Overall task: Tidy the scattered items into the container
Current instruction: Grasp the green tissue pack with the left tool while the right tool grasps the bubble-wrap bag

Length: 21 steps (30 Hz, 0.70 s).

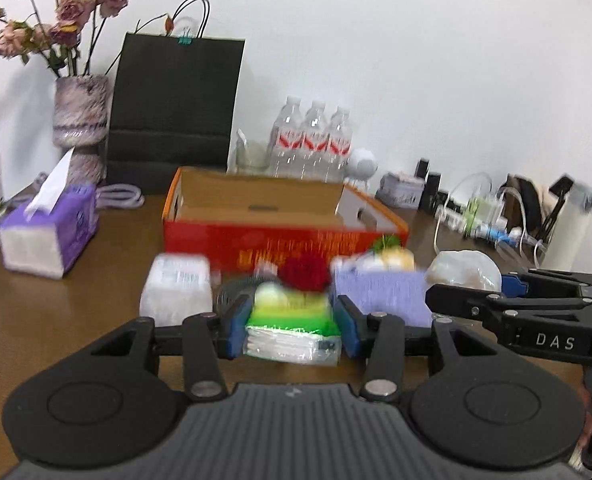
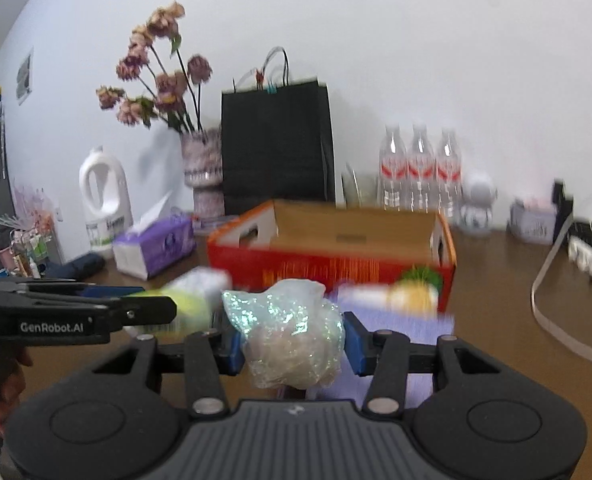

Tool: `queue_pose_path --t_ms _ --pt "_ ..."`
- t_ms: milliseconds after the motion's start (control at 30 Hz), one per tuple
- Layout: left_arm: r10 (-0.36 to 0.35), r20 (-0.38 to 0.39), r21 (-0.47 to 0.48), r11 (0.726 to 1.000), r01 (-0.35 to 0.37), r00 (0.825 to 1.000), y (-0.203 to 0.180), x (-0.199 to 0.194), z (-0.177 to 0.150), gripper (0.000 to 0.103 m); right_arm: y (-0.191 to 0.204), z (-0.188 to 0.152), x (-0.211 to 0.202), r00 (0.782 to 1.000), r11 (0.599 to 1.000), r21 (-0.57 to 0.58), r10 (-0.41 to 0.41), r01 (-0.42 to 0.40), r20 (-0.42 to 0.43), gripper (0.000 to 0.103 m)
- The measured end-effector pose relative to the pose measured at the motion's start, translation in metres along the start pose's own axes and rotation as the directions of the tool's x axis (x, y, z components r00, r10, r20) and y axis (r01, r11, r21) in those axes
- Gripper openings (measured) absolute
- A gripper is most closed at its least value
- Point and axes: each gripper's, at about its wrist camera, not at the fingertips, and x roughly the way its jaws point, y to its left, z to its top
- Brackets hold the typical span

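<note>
A green tissue pack (image 1: 292,334) is clamped by the left gripper (image 1: 292,330) and a crinkled plastic bundle (image 2: 292,334) by the right gripper (image 2: 294,340), short of the orange cardboard box (image 1: 280,236), where collision between the close-set grippers is risked

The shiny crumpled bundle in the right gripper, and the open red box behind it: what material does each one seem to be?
Shiny crumpled bundle: seemingly thin iridescent plastic film; it is translucent, wrinkled, with glittering green-blue flecks. What it wraps is unclear. Open red box: most likely cardboard, with matte brown inner walls, a printed red and orange outside, and cut handle holes in its end walls.
</note>
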Motion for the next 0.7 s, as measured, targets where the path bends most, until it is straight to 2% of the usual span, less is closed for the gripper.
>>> queue_pose_path --t_ms 100,200,233,333,433,500,533,600,667,700 --pt "0.022 0.023 0.023 0.999 -0.023 0.999 0.007 0.021 0.040 0.044 -0.017 0.036 0.026 1.000 1.000 0.010 0.007 -0.007 0.002 0.047" --pt "0.029 0.029 0.018 0.999 -0.029 0.999 0.012 0.045 0.075 0.035 -0.035 0.070 0.058 1.000 0.999 0.029 -0.023 0.023 -0.006 0.047" --pt "0.032 0.026 0.017 0.999 -0.032 0.999 0.012 0.053 0.083 0.030 -0.041 0.078 0.070 0.999 0.999 0.043 -0.029 0.030 -0.018 0.047" --pt "0.030 -0.023 -0.029 0.999 -0.031 0.999 0.021 0.074 0.090 0.030 -0.049 0.086 0.097 0.998 0.996 0.087 -0.024 0.029 -0.059 0.047" --pt "0.008 -0.085 -0.022 1.000 -0.010 0.996 0.024 0.073 0.065 0.044 -0.047 0.070 0.106 0.996 0.996 0.084 -0.019 0.026 -0.089 0.047" --pt "-0.002 -0.132 0.008 1.000 0.003 0.991 0.023 0.063 0.040 0.046 -0.044 0.054 0.102 0.994 0.997 0.077 -0.023 0.031 -0.106 0.047" --pt "-0.011 -0.163 0.013 1.000 0.014 0.987 0.025 0.059 0.028 0.051 -0.043 0.045 0.097 0.993 0.996 0.084 -0.014 0.024 -0.118 0.047" --pt "-0.042 -0.242 0.000 0.999 0.043 0.969 0.029 0.053 0.004 0.062 -0.039 0.028 0.086 0.990 0.996 0.092 -0.001 0.014 -0.138 0.046" --pt "-0.061 -0.311 0.001 0.998 0.064 0.949 0.030 0.050 -0.015 0.076 -0.035 0.011 0.072 0.988 0.995 0.095 0.004 0.011 -0.156 0.047" --pt "-0.062 -0.327 0.013 0.997 0.070 0.943 0.029 0.049 -0.022 0.077 -0.032 0.004 0.064 0.987 0.996 0.090 0.004 0.010 -0.163 0.047"
